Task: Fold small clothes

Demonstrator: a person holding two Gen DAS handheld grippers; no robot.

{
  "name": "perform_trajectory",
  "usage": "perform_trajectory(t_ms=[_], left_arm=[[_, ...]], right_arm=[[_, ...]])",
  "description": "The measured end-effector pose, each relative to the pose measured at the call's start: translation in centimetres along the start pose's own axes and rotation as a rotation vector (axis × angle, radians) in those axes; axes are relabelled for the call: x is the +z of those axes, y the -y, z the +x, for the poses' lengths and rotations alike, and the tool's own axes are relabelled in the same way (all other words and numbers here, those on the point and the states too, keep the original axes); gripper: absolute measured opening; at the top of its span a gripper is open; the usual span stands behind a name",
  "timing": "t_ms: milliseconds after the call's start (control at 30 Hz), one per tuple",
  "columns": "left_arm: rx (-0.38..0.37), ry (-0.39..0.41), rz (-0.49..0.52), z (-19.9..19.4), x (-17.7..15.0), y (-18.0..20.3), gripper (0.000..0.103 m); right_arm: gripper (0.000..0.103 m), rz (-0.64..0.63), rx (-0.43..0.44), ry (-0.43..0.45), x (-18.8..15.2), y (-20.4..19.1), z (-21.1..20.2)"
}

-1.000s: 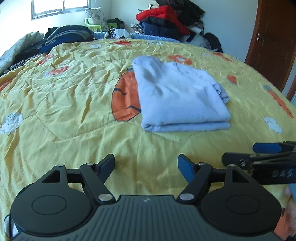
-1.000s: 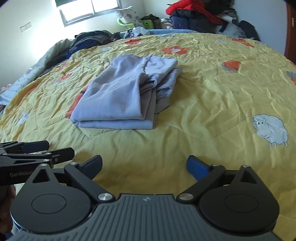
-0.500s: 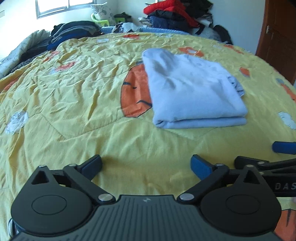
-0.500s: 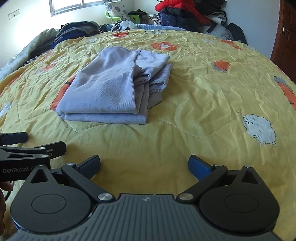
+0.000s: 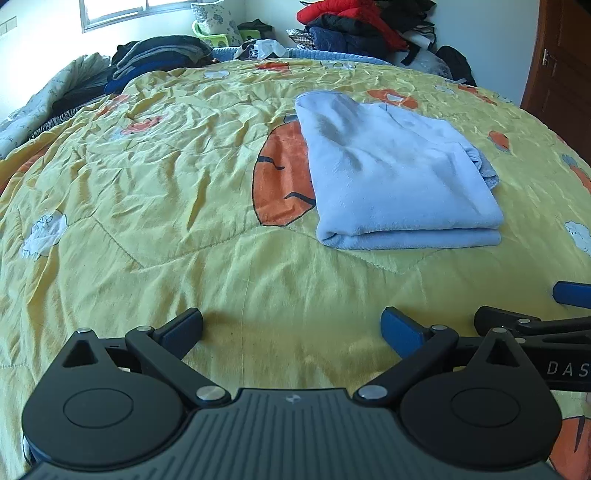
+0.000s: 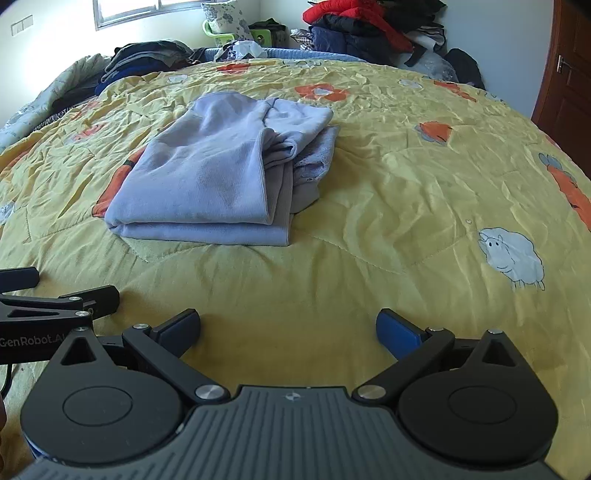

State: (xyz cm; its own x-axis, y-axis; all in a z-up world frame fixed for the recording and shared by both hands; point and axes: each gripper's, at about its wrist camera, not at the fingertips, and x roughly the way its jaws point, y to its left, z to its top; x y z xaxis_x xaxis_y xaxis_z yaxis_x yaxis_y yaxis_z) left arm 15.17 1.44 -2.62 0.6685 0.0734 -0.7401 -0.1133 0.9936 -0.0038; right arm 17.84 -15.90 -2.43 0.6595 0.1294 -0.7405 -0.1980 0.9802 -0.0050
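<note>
On the yellow quilt [image 5: 155, 206], mid-bed, sits the pale blue garment [image 5: 391, 173] — folded into a thick rectangle, folded edge facing the grippers, layers stacked at the near edge. From the right wrist view the same garment [image 6: 207, 177] shows looser layers spilling out along its right side, not fully squared up. It partly covers a big orange print patch [image 5: 280, 177] on the quilt.

Left gripper [image 5: 291, 326] — jaws spread wide, nothing between them, hovering low over bare quilt well short of the garment. Right gripper [image 6: 288, 326] — same: wide apart, holding nothing, over bare quilt near the bed's front edge. The two sit side by side; each shows at the edge of the other's camera. Neither touches the garment.

Further out: sheep print [image 6: 511, 256] on the quilt to the right, crumpled dark clothes [image 5: 155, 55] piled at the far left of the bed, a red-and-dark clothes heap [image 5: 354, 26] against the back wall, window [image 5: 136, 7] top left, brown wooden door [image 5: 561, 62] at right.
</note>
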Motion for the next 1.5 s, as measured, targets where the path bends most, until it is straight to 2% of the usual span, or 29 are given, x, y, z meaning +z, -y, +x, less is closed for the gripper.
perform_trajectory(t_ms=[1500], left_arm=[[0.014, -0.007, -0.016, -0.07, -0.05, 0.01, 0.103]], right_arm=[[0.103, 0.016, -0.024, -0.028, 0.04, -0.09, 0.02]])
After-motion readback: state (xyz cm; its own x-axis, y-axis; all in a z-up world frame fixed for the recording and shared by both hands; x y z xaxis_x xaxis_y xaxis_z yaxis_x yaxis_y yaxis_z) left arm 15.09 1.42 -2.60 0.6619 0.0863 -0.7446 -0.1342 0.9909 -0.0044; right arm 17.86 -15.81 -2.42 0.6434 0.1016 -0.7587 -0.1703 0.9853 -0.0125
